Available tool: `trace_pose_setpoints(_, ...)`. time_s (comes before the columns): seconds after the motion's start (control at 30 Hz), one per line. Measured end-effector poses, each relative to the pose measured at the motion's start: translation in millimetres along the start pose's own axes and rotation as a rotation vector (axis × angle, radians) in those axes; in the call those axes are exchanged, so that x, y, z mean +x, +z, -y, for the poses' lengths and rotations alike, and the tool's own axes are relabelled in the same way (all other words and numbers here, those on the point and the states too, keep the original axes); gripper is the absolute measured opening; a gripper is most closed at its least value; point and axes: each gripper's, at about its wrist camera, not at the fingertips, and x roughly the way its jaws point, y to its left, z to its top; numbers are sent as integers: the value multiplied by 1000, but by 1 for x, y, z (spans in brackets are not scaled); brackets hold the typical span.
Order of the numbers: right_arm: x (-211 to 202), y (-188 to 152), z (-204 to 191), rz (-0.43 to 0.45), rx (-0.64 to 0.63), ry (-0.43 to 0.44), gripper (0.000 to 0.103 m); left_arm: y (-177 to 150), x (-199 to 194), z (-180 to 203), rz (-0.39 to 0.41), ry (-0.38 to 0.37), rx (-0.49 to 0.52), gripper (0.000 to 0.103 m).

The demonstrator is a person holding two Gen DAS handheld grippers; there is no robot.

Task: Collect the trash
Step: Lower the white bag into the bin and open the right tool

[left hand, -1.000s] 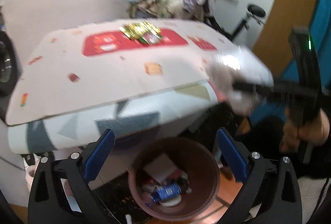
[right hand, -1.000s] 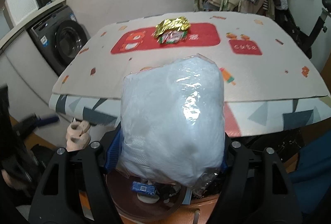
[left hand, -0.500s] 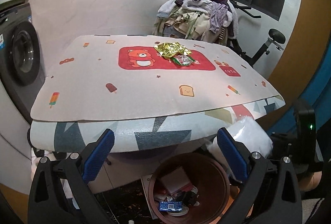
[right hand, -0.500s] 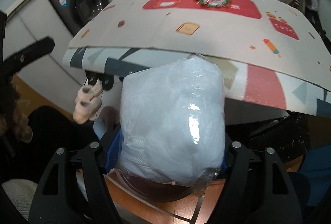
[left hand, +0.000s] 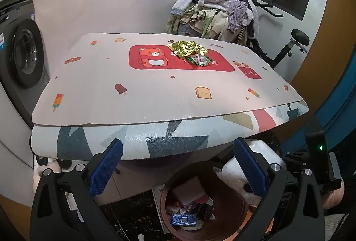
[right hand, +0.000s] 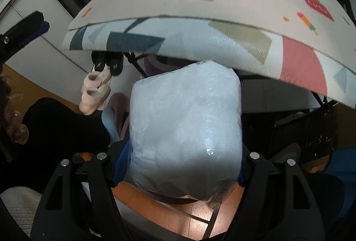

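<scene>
Clamping a puffy white plastic bag (right hand: pixel 185 129) between its blue-padded fingers (right hand: pixel 121 164), the right gripper (right hand: pixel 182 165) has its jaws spread only as far as the bag's width, and the bag fills most of that wrist view. Below the bag a sliver of dark rim and orange wood floor shows, though what the rim belongs to cannot be told from that view alone. The left gripper (left hand: pixel 178 165) hangs with its jaws wide apart and nothing between them, its blue pads (left hand: pixel 105 167) framing a brown round trash bin (left hand: pixel 231 214) on the floor. Inside the bin lie a blue-labelled wrapper (left hand: pixel 183 218) and other crumpled scraps. Just beside the bin's right rim, in the left view, the same white bag (left hand: pixel 235 172) appears with the right gripper's black body (left hand: pixel 316 152) behind it, its green light lit. Beyond the bin a table (left hand: pixel 155 140) stands under a cartoon-print mat (left hand: pixel 155 89) with a red bear panel. Farther back on that mat rest a crumpled gold foil wrapper (left hand: pixel 187 47) and, touching it, a green-edged clear packet (left hand: pixel 199 60). Pink slippers (right hand: pixel 94 94) sit on the floor to the left of the table. A washing machine (left hand: pixel 24 56) stands at far left, and a heap of clothes (left hand: pixel 218 16) rises behind the table.
</scene>
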Motion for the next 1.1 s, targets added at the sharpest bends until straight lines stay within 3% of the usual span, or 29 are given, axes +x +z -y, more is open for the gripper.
trace_pose_setpoints(0.83, 27, -5, 6, -124, 48, -15, 77, -4, 8, -3, -29, 3, -10, 97)
trace_pose_setpoints(0.9, 28, -5, 6, -127, 52, -14, 80, -4, 8, -3, -30, 3, -11, 97)
trace_pose_setpoints(1.0, 26, -4, 6, -116, 54, 0, 94, -5, 8, -3, -31, 3, -11, 97)
trace_pose_setpoints(1.1, 22, -2, 6, -93, 44, -7, 97, -4, 8, -3, -30, 3, -11, 97)
